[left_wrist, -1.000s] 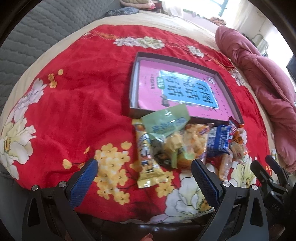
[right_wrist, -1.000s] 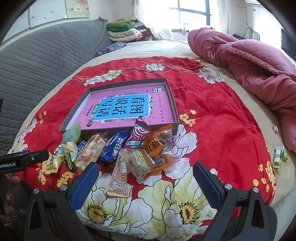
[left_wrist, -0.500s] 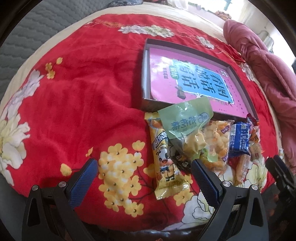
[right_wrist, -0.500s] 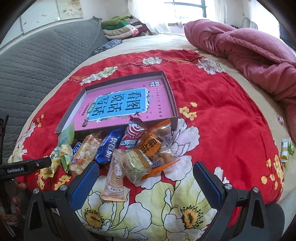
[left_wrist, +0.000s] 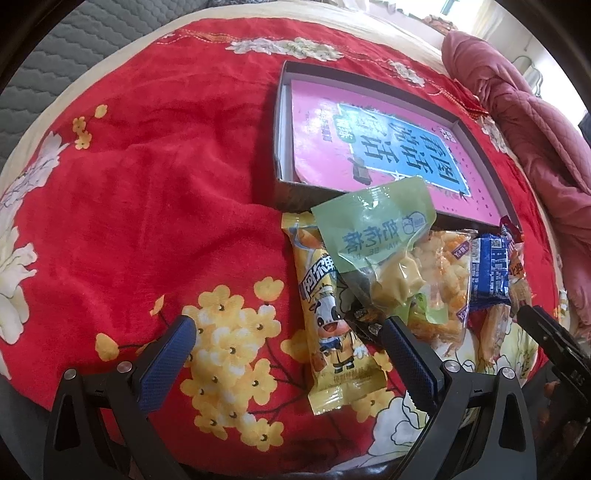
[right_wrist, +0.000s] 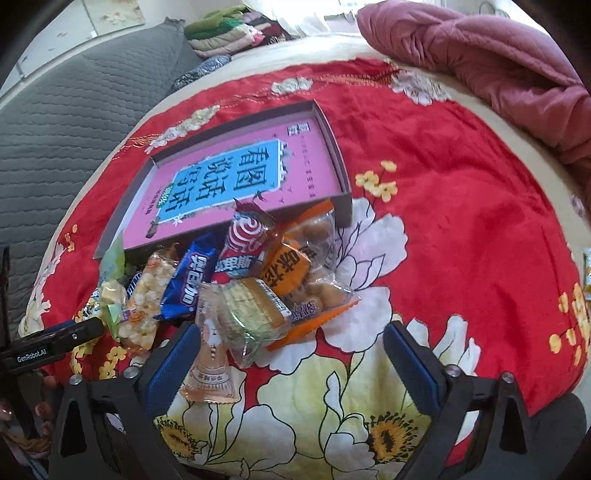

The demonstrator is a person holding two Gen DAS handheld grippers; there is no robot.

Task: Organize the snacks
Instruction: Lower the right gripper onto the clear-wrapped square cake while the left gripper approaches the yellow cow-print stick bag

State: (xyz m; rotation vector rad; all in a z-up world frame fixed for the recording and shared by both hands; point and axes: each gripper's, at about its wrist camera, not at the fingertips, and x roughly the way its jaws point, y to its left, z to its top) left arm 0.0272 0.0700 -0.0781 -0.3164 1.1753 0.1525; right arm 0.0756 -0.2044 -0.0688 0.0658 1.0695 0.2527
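Note:
Several wrapped snacks lie heaped on a red flowered blanket (left_wrist: 147, 184) against the front wall of a shallow dark box (left_wrist: 295, 192) that holds a pink book. My left gripper (left_wrist: 288, 343) is open low over the pile's left end. A yellow cartoon-cow pack (left_wrist: 328, 325) lies between its fingers, untouched, beside a green pack (left_wrist: 373, 229). My right gripper (right_wrist: 293, 350) hangs over the right end with its jaws closing. A clear-wrapped cracker pack (right_wrist: 251, 310) and a peach pack (right_wrist: 210, 369) sit between the jaws, not pressed. An orange bag (right_wrist: 299, 266) lies just beyond.
A crumpled pink quilt (right_wrist: 498, 55) fills the far right of the bed and a grey quilted cover (right_wrist: 55, 110) the left. Folded clothes (right_wrist: 229, 33) are stacked at the back. One small snack pack (right_wrist: 585, 273) lies alone near the right edge.
Both grippers have sunk toward the snack pile, which now looks larger and nearer. The right view has rolled, so the box sits tilted. No snack has moved.

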